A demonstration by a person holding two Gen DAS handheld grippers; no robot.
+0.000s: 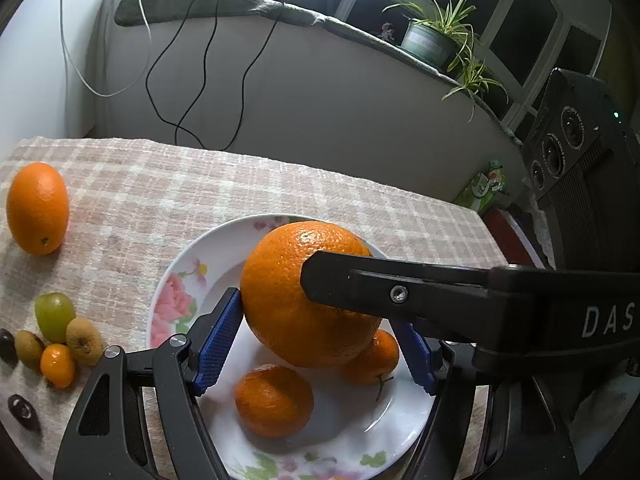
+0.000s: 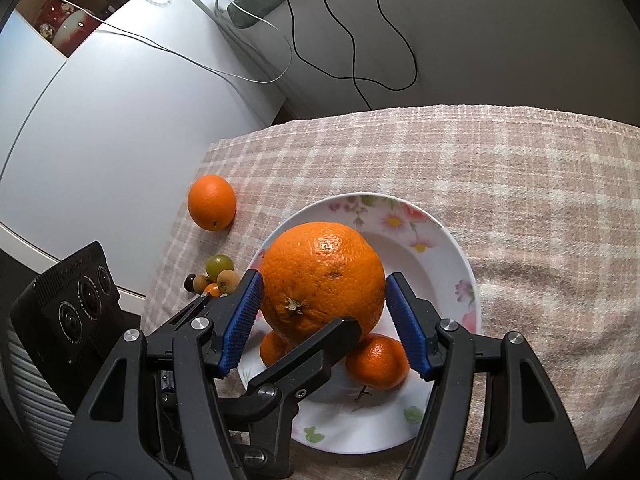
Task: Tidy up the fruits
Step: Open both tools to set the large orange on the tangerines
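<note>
A large orange (image 1: 280,300) (image 2: 324,276) hangs over a flowered white plate (image 1: 172,280) (image 2: 452,248). My right gripper (image 2: 324,276) is shut on it, a blue pad on each side. One black right finger (image 1: 360,292) crosses the orange's front. My left gripper (image 1: 318,310) is open around the same orange: one pad tip (image 1: 236,308) touches it and the other stands just off. One left finger (image 2: 304,356) reaches under it. Two mandarins (image 1: 274,400) (image 2: 378,360) lie on the plate below; whether the orange rests on them I cannot tell.
A second, oval orange (image 1: 38,208) (image 2: 212,202) lies on the checked cloth left of the plate. Several small fruits, a green grape (image 1: 54,316) (image 2: 218,264) among them, cluster nearer. Past the cloth's far edge come a wall, hanging cables and a potted plant (image 1: 432,36).
</note>
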